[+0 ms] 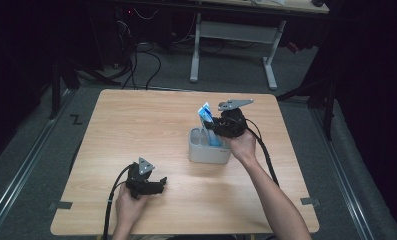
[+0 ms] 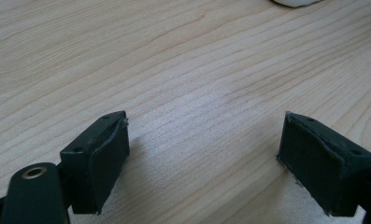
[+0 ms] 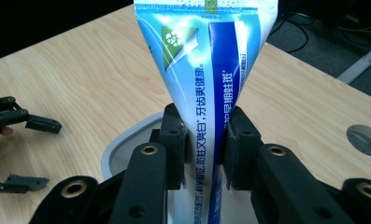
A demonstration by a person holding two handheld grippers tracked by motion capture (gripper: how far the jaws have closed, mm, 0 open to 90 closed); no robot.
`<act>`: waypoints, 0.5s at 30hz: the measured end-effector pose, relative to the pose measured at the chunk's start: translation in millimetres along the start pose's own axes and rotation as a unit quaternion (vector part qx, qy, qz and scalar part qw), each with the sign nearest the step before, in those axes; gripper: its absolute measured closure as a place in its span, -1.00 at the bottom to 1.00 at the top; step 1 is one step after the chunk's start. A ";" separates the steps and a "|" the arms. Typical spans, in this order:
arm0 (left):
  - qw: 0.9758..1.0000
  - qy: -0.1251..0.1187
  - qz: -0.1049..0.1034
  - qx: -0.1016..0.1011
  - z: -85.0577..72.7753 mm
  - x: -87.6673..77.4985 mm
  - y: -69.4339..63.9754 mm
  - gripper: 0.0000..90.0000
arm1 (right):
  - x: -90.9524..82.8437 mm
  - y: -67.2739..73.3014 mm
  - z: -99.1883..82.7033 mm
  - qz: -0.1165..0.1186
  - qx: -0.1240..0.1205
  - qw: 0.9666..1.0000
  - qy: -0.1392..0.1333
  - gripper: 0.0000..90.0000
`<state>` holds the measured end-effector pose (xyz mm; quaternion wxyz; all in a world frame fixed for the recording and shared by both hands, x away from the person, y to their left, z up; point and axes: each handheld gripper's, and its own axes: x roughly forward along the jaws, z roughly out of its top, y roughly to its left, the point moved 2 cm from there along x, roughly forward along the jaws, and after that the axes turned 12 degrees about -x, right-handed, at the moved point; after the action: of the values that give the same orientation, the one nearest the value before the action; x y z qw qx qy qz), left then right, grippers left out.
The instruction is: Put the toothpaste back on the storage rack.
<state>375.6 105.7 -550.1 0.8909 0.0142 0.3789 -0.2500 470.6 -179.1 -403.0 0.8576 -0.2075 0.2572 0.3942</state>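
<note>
Blue-white soft plastic toothpaste tube (image 3: 206, 88): light, squashy, slippery; right gripper (image 3: 204, 149) pinches mid-body, above grey holder (image 1: 208, 150) mid-tabletop (image 1: 136, 125). Left gripper (image 2: 204, 158) wide, empty.

Light wooden table (image 1: 136, 130), grey carpet floor (image 1: 226, 75), white-legged desk (image 1: 236, 30) behind, floor cables (image 1: 146, 65)

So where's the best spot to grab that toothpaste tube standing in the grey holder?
Probably the tube's flat middle, from above. The toothpaste tube stands upright in the grey holder, crimped end up, and its flat faces suit two pads. The right gripper clamps it there.
</note>
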 end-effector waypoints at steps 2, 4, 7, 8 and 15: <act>1.000 0.000 0.000 0.000 0.0 0.0 0.0 -0.64 | 2.3 1.4 -1.9 0.000 0.000 1.000 0.003 0.61; 1.000 -0.001 0.000 -0.001 0.0 0.1 -0.1 -0.64 | 5.0 1.9 -5.2 0.001 0.001 1.000 0.006 0.61; 1.000 -0.001 0.000 -0.001 0.0 0.1 -0.1 -0.63 | 8.4 1.6 -9.6 0.001 0.002 1.000 0.012 0.61; 1.000 -0.001 0.000 -0.001 0.0 0.1 -0.1 -0.64 | 9.2 1.3 -11.0 0.003 0.004 1.000 0.011 0.61; 1.000 -0.001 0.000 0.000 0.0 0.1 -0.1 -0.63 | 12.3 3.4 -14.3 0.005 0.001 1.000 0.024 0.60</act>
<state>375.6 105.6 -550.1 0.8911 0.0137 0.3786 -0.2499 470.8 -178.0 -422.1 0.8493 -0.2146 0.2792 0.3932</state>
